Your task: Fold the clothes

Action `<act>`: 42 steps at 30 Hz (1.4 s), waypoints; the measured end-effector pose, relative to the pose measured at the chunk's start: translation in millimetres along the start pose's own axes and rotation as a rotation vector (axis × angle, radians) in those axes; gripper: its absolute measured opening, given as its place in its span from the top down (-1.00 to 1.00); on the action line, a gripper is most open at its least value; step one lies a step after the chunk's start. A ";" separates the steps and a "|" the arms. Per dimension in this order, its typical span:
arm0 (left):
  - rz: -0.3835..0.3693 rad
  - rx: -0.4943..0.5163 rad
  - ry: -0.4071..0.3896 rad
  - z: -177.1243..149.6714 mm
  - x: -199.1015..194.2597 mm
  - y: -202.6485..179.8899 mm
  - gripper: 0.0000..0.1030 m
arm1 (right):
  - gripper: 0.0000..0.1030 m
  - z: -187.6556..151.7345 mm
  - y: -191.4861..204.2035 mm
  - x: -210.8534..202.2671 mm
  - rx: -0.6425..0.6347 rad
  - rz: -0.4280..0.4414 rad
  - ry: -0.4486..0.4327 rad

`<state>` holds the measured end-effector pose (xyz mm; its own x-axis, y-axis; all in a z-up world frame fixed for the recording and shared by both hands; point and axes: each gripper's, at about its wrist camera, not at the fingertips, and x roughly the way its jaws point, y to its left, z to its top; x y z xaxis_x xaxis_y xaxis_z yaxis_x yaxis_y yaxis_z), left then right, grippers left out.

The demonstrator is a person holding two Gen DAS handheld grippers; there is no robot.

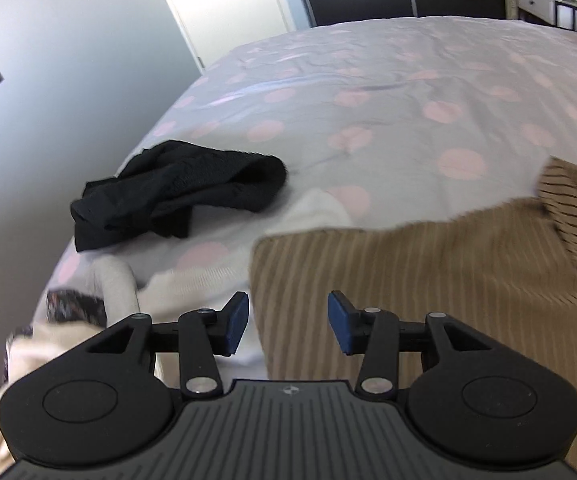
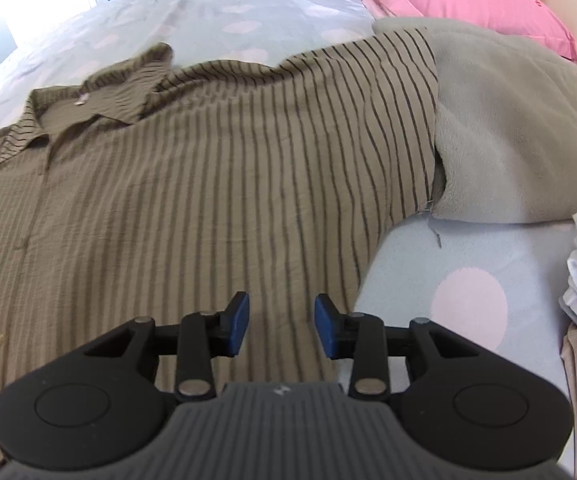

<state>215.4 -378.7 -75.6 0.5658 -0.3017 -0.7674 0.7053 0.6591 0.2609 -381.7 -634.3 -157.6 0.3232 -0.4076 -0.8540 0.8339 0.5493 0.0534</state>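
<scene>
Brown striped shirt (image 2: 192,184) spread flat on the polka-dot bedspread (image 2: 468,280), collar up top, one sleeve draped onto a grey fleece blanket (image 2: 508,128). Left gripper (image 1: 288,322) hovering over the shirt's edge, fingers spread, holding nothing. Right gripper (image 2: 281,326) same deal, spread wide over the striped fabric. Black garment (image 1: 176,192) crumpled off to the left, well apart.

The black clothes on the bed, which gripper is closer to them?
Left. The left gripper sits just this side of the black clothes; the right gripper is over the striped shirt, clothes unseen.
</scene>
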 end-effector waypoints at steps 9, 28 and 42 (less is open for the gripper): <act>-0.152 0.081 0.046 -76.2 -112.0 -31.2 0.13 | 0.24 -35.9 23.7 -66.4 -0.029 0.106 0.005; -0.241 0.194 0.251 -289.2 -166.5 -43.5 0.05 | 0.24 -200.8 5.9 -152.1 0.006 0.131 0.079; -0.165 0.225 0.414 -319.3 -128.2 -50.5 0.58 | 0.24 -233.0 -24.9 -145.8 0.039 -0.002 0.132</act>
<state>-29.2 -153.3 -177.4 0.2540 -0.0601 -0.9653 0.8714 0.4474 0.2014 -553.8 -418.6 -154.9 0.2623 -0.3080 -0.9145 0.8520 0.5190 0.0696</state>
